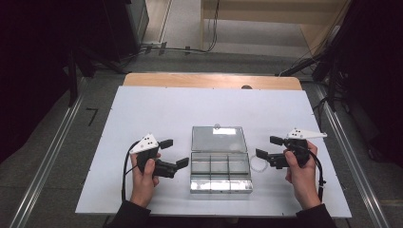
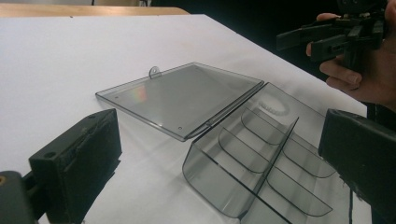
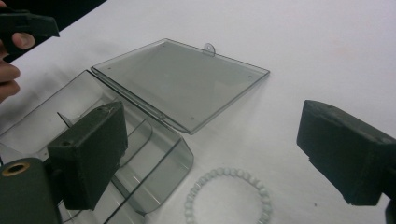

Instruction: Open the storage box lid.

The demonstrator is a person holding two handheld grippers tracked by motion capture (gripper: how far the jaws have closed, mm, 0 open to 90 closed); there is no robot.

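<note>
From the high view, I had the clear plastic box [image 1: 220, 166] lying open in the middle of the white table [image 1: 142, 109], its lid [image 1: 219, 138] folded flat away from me and its divided tray nearer my side. My left gripper [image 1: 174, 153] sat just left of the tray, jaws spread wide with nothing between them, pointing toward the box. My right gripper [image 1: 269, 147] mirrored it just right of the box, jaws likewise wide and empty. A pale bead bracelet [image 1: 259, 164] lay on the table beside the tray's right edge, under the right gripper's jaws. Beyond the white surface I could see a strip of the wooden tabletop [image 1: 211, 80].

In the left gripper view, my two black jaws stood far apart at the lower corners, gripping nothing. Between them lay the open box [image 2: 252, 158], with its curved dividers splitting the tray into compartments, all of which looked bare. The lid [image 2: 182, 95] rested flat on the table, a small hanging tab at its far edge. My other hand and its gripper [image 2: 327, 39] showed at the upper right.

In the right gripper view, my jaws again stood wide with nothing in them. The bracelet [image 3: 229, 198] lay on the table between them, close beside the tray's rounded corner [image 3: 154, 154] but outside it. The lid [image 3: 180, 81] lay flat beyond.
</note>
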